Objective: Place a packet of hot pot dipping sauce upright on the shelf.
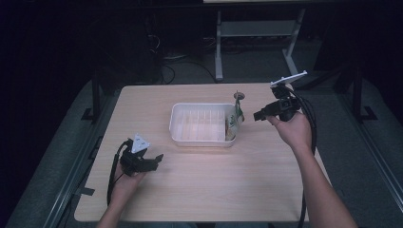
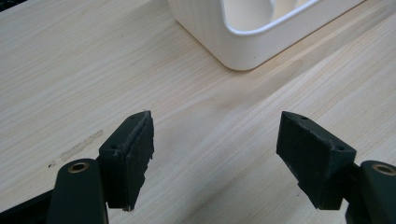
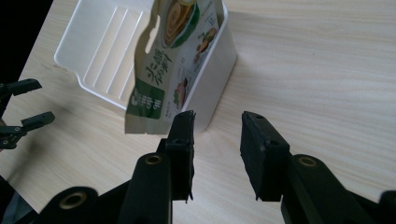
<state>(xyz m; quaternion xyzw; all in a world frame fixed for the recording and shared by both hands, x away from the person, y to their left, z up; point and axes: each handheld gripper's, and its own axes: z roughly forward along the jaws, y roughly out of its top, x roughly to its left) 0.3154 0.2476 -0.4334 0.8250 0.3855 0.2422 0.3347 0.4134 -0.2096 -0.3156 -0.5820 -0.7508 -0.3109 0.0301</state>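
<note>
A white plastic bin (image 1: 197,124) sits mid-table. A green and white food pouch (image 1: 234,118) stands in its right end, leaning on the right wall with its top above the rim. My right gripper (image 1: 259,115) hovers just right of the bin, apart from the pouch. In the right gripper view its jaws (image 3: 217,119) are open and empty, with the pouch (image 3: 170,60) hanging over the bin wall (image 3: 217,70) just ahead. My left gripper (image 1: 157,159) rests low at the front left. It is open (image 2: 217,119) and empty, pointing at the bin's corner (image 2: 243,42).
The light wooden table (image 1: 214,185) has bare room in front of the bin and on both sides. A small tape mark (image 2: 81,144) lies on the wood near the left jaw. Beyond the far edge stands a white desk frame (image 1: 218,47) on a dark floor.
</note>
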